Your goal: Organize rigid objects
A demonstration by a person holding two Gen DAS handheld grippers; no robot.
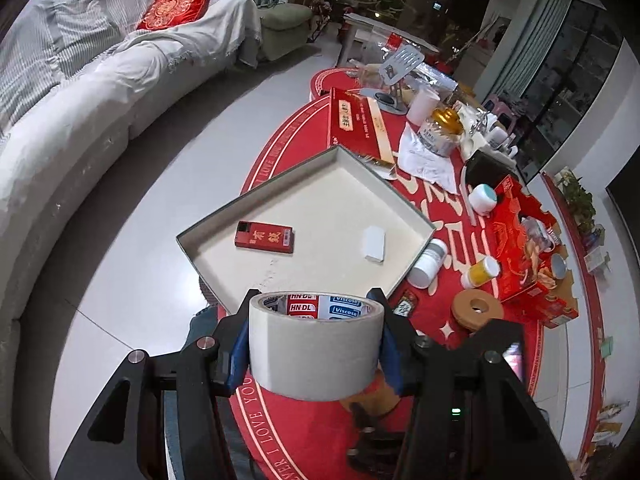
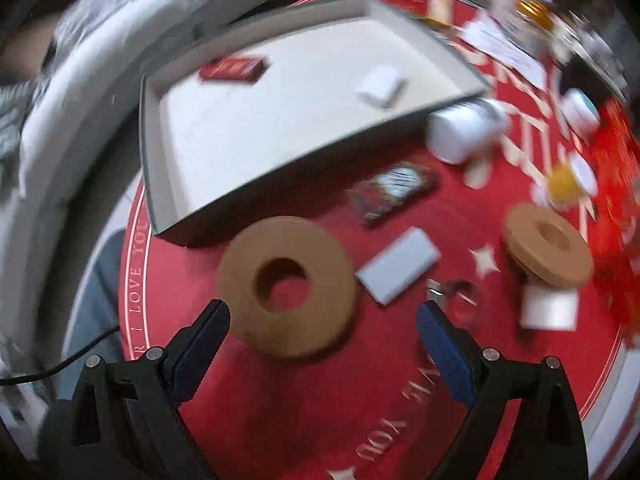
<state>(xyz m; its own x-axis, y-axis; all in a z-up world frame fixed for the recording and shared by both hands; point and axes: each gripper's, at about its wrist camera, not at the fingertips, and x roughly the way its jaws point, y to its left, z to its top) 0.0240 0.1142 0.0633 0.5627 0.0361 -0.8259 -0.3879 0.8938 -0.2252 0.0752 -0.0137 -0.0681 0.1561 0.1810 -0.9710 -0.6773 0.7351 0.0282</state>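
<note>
Cream masking tape roll (image 1: 316, 344) sits clamped between the pads of the left claw (image 1: 316, 340), at lower centre of the left view, just short of the grey tray (image 1: 256, 196). Carry it over the near rim, set it flat clear of the red pack (image 1: 265, 237) and white box (image 1: 375, 244). The right claw (image 2: 322, 330) stands wide and empty above the brown ring (image 2: 286, 292); centre it first.
</note>
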